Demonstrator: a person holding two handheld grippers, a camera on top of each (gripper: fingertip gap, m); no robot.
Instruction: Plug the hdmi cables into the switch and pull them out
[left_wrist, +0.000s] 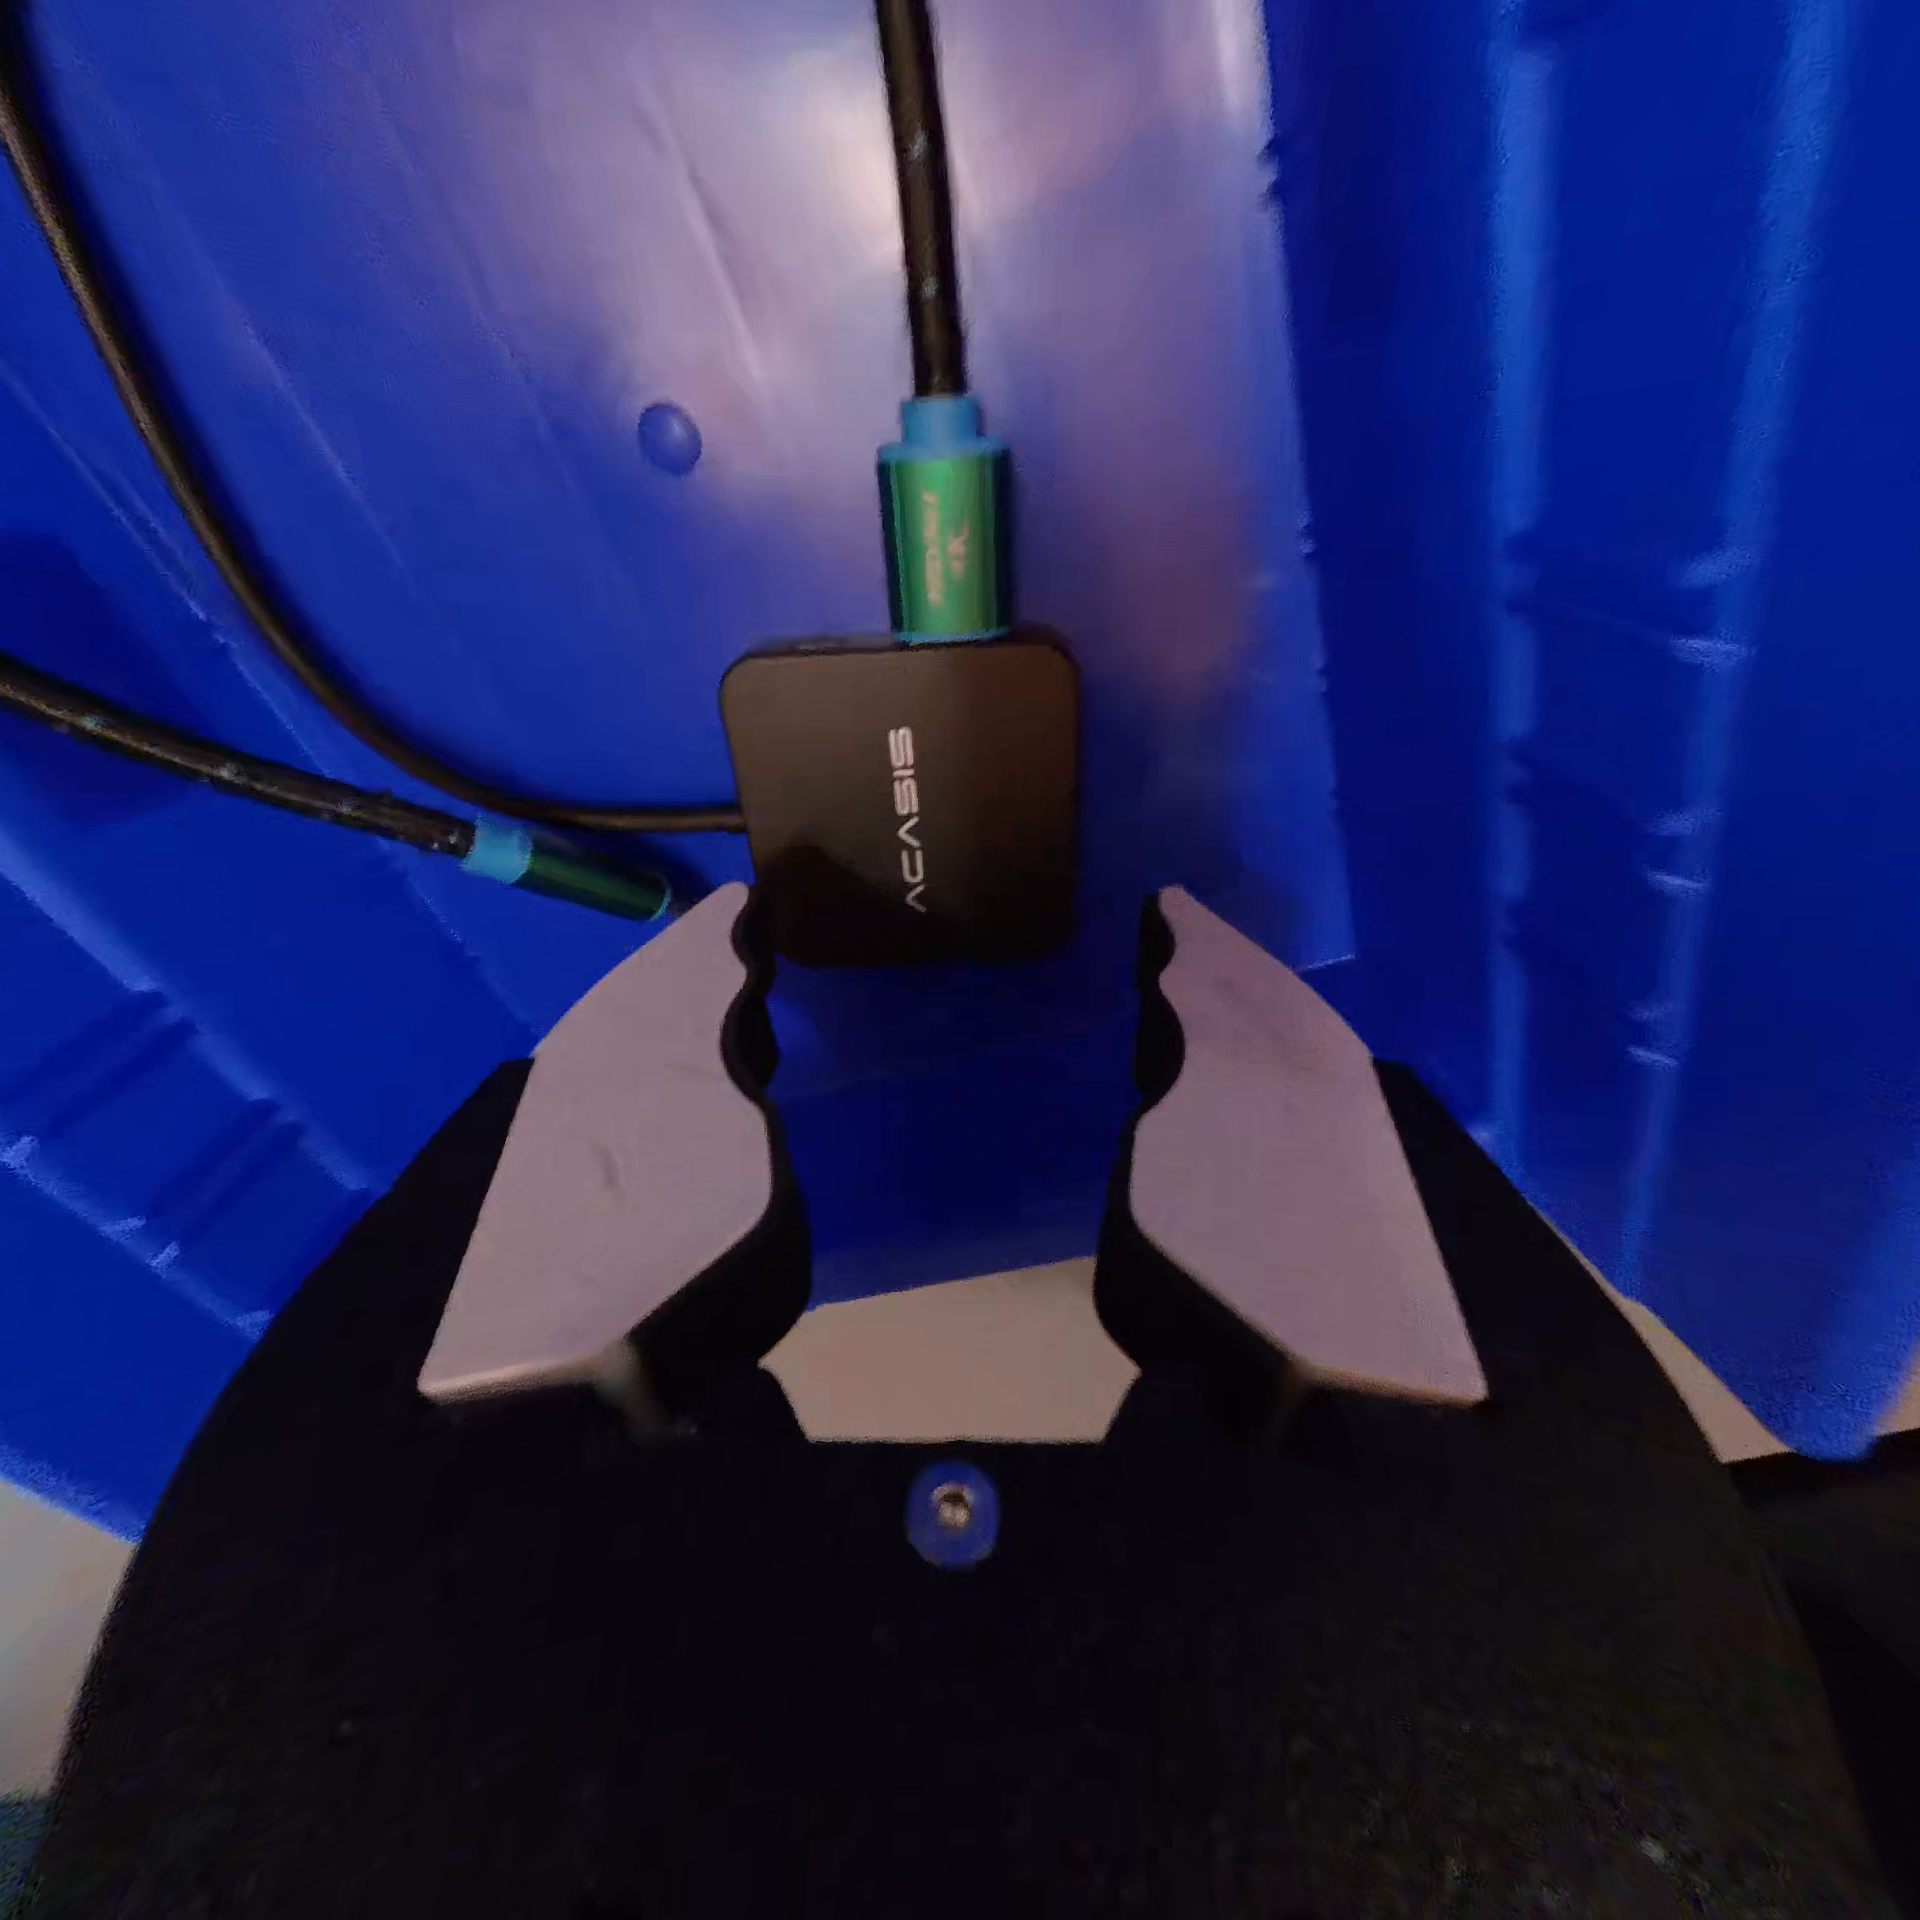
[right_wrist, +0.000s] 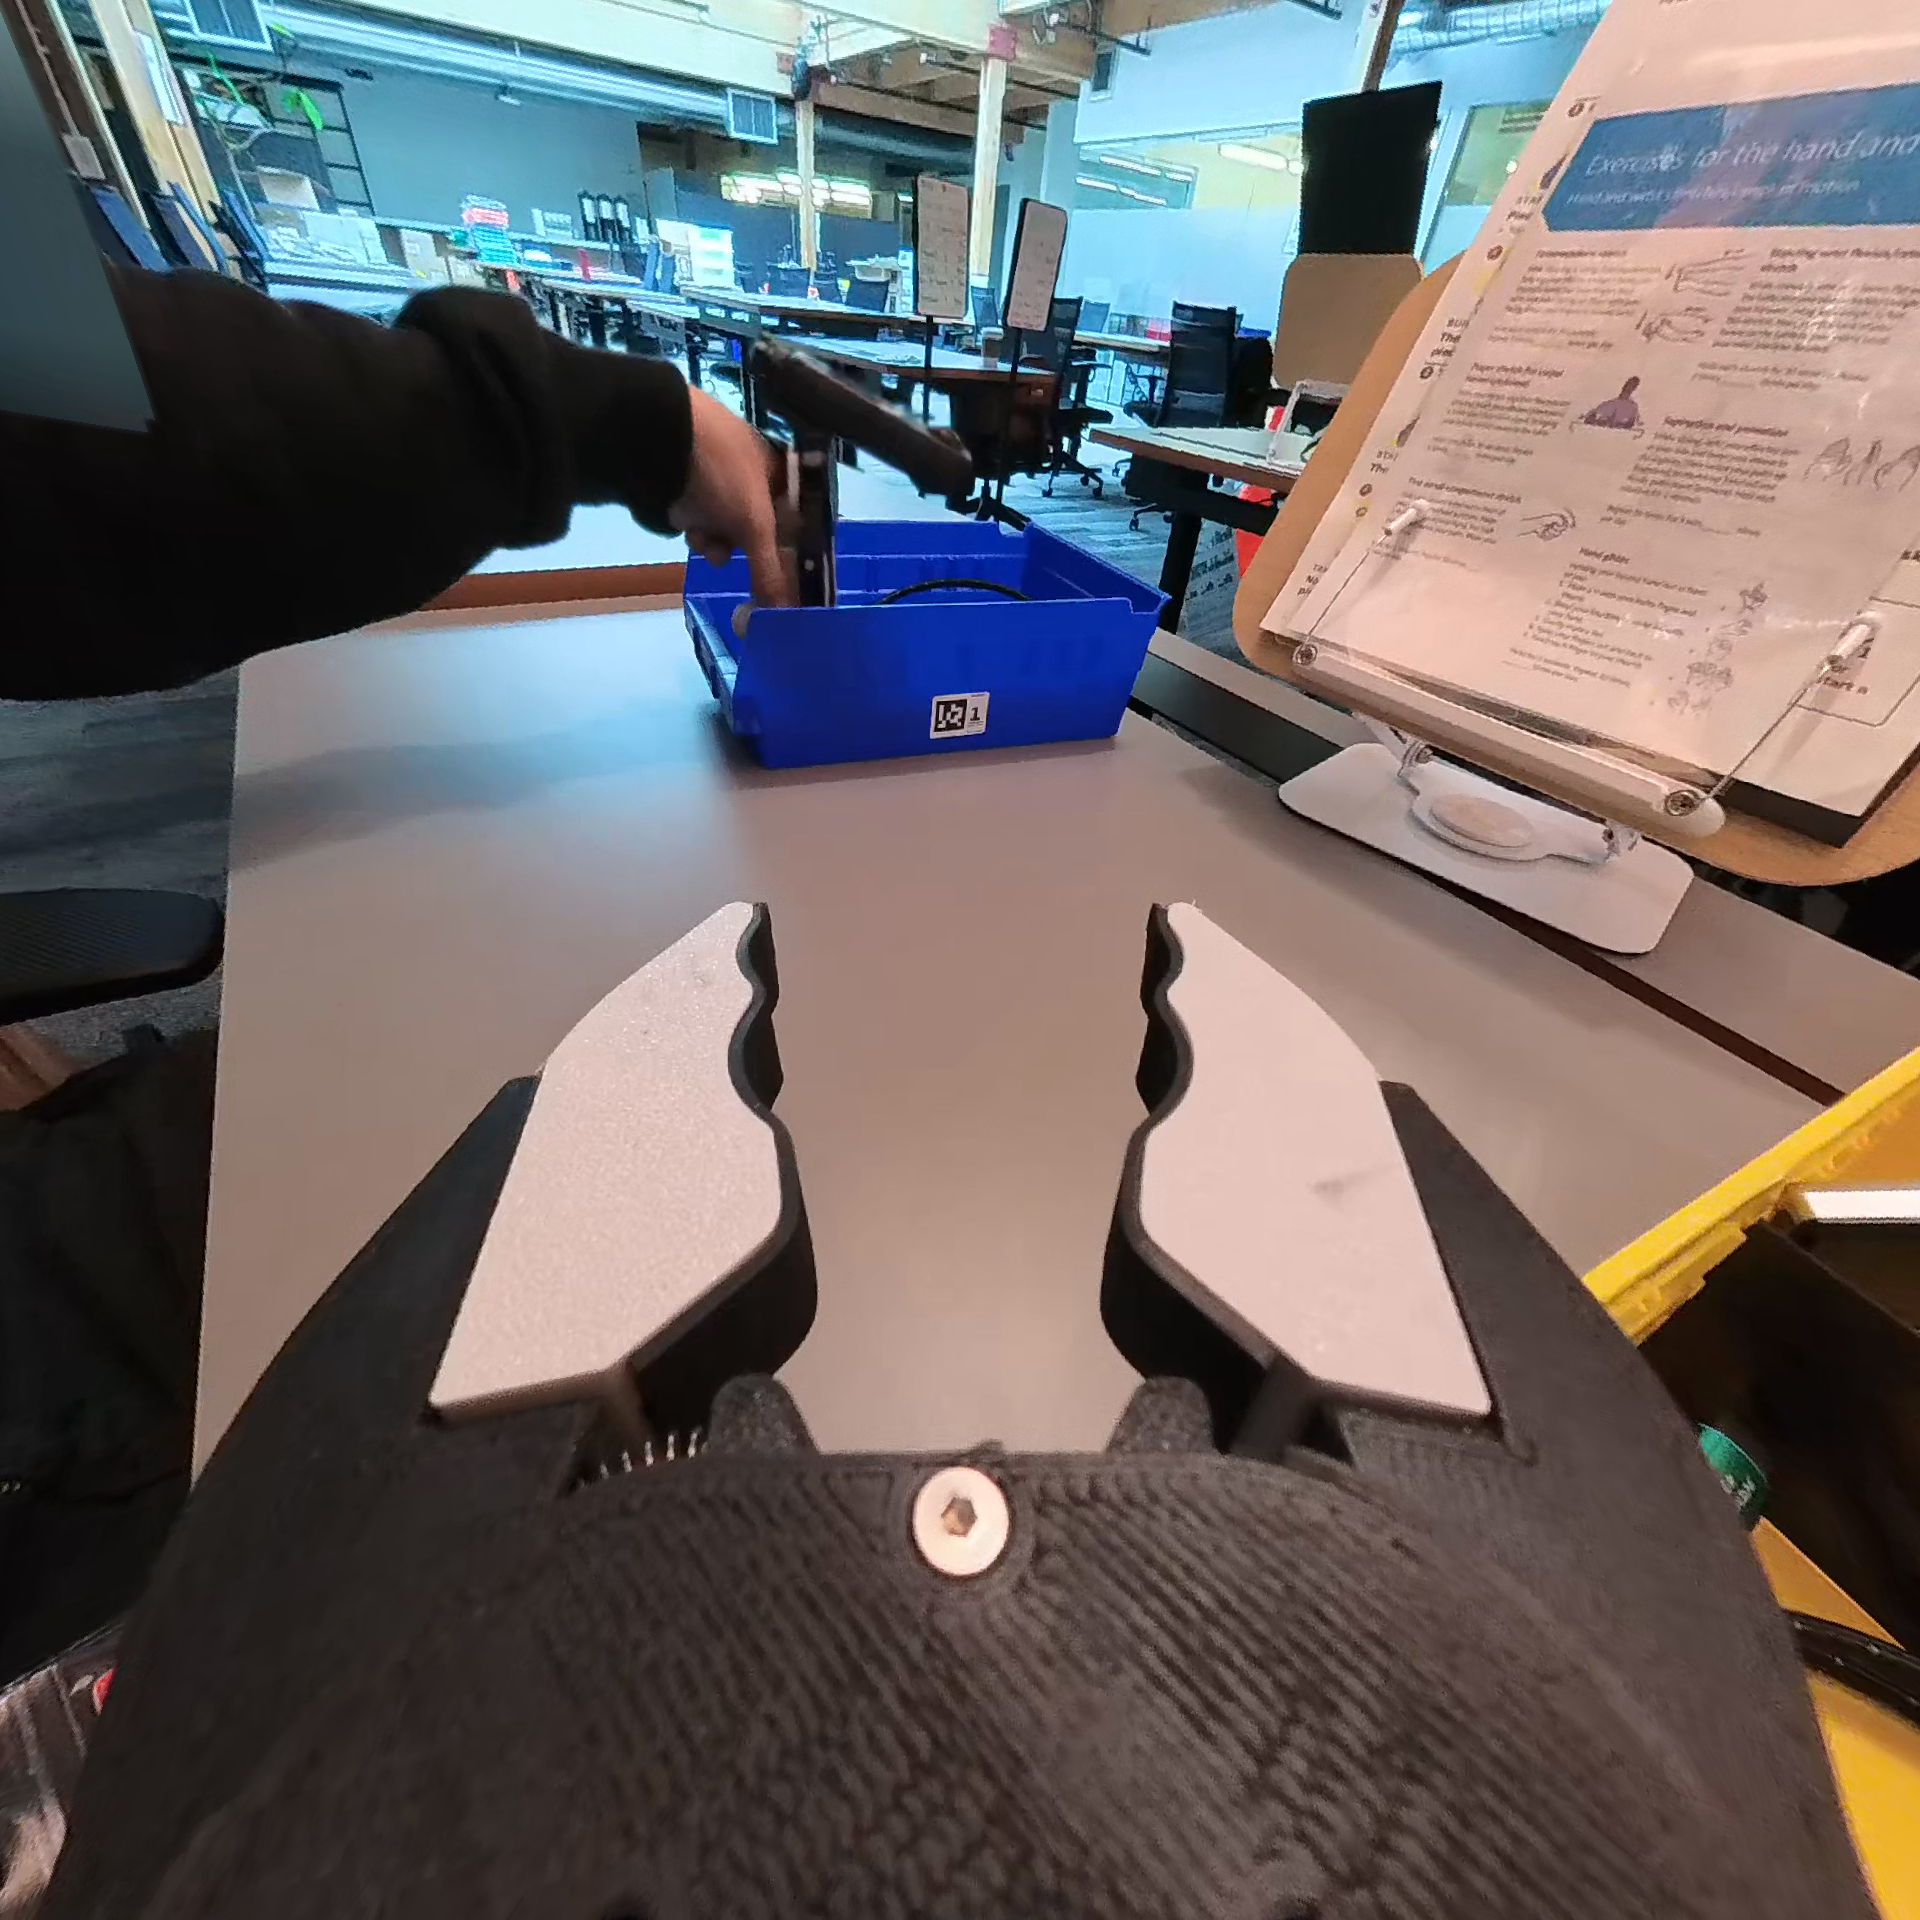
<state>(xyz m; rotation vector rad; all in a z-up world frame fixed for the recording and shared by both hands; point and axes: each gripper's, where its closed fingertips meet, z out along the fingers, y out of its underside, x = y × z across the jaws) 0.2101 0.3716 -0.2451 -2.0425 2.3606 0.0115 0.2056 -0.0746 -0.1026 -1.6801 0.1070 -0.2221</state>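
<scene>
Lying flat on the floor of a blue plastic bin (left_wrist: 416, 520), the black HDMI switch (left_wrist: 902, 805) sits straight ahead of the left gripper (left_wrist: 948, 914), its near edge just between the fingertips. One green-shelled HDMI plug (left_wrist: 943, 540) is seated in the far edge of the switch, its braided black cable (left_wrist: 925, 208) running directly away, so the long axis of plug and switch lines up with the gripper's own forward line. A second green plug (left_wrist: 592, 883) lies loose on the bin floor, just beside the switch's near-left corner, pointing toward it at a slant; a thinner black lead (left_wrist: 156, 468) curves into the switch's left side.

The left gripper's jaws stand wide apart, holding nothing, spread slightly wider than the switch. It is by far the nearer tool. A straight advance would, I judge, bracket the switch body to steady it.

The right gripper (right_wrist: 961, 925) hovers over the grey table (right_wrist: 520, 831), well apart from the bin, jaws equally wide and empty. From there the person's left hand (right_wrist: 727, 499) is seen reaching down into the bin. A tilted document stand (right_wrist: 1558, 520) and a yellow crate (right_wrist: 1766, 1195) sit to the right.
</scene>
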